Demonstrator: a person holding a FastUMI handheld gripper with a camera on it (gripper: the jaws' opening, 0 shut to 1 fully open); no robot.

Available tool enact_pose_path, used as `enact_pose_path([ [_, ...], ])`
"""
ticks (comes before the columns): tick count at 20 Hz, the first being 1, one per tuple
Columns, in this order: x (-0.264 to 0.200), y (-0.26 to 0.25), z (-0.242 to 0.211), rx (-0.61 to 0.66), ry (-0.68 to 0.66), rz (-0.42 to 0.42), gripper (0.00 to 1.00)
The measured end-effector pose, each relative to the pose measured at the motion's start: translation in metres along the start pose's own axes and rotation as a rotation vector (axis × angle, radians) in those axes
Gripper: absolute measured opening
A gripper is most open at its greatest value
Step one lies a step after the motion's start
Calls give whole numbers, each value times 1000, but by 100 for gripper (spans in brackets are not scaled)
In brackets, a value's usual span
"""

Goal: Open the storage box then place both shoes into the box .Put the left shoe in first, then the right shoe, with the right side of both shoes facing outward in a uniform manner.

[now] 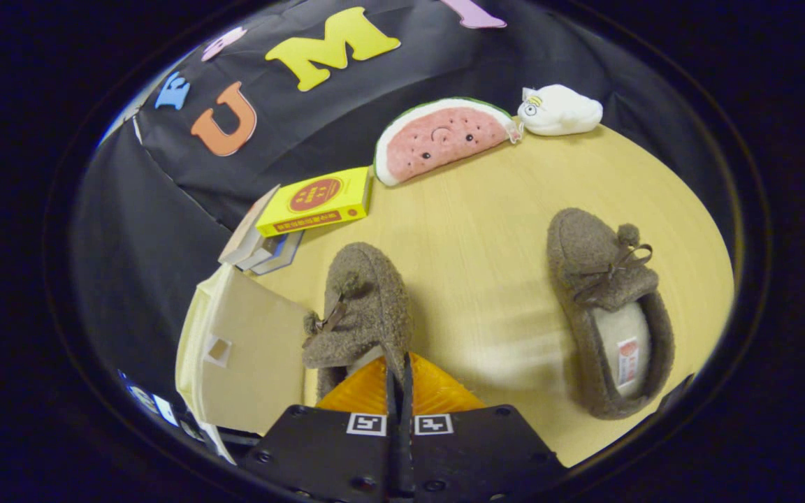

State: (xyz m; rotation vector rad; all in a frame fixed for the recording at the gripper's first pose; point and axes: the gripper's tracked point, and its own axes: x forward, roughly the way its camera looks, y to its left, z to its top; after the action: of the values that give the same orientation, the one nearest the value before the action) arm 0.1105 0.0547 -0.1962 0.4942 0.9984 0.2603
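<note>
Gripper: the gripper (400,381) sits low over the wooden table (486,230); its two fingers are pressed close together with the thin edge of a shoe's collar caught between them; they are clenched on that shoe.
Held shoe: a brown fuzzy slipper (364,307) with a small bow and pompom on its side; its toe points away from the fingers, and its heel end lies at the fingertips; whether it is lifted off the table or resting on it cannot be told.
Second shoe: a matching brown slipper (608,311) lies on the table well apart from the held one, on its right; its toe points away, its pale insole is visible, and a small label lies inside.
Storage box: a cream box (249,349) stands just beside the held slipper on its left; its flat panel with a small square cut-out faces upward.
Books: a yellow book (317,201) rests on a small stack beyond the box.
Toys: a watermelon-slice plush (441,138) and a white plush (560,110) lie at the far edge of the table, near the black cloth wall.
</note>
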Motion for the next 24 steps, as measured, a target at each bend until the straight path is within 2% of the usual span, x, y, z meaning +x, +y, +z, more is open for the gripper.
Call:
enact_pose_path([
  [7, -37, 92, 18, -17, -35, 90, 0],
  [13, -55, 198, 21, -11, -43, 161, 0],
  [18, -20, 272, -10, -59, -22, 144, 0],
  [24, 42, 301, -41, 42, -57, 58, 0],
])
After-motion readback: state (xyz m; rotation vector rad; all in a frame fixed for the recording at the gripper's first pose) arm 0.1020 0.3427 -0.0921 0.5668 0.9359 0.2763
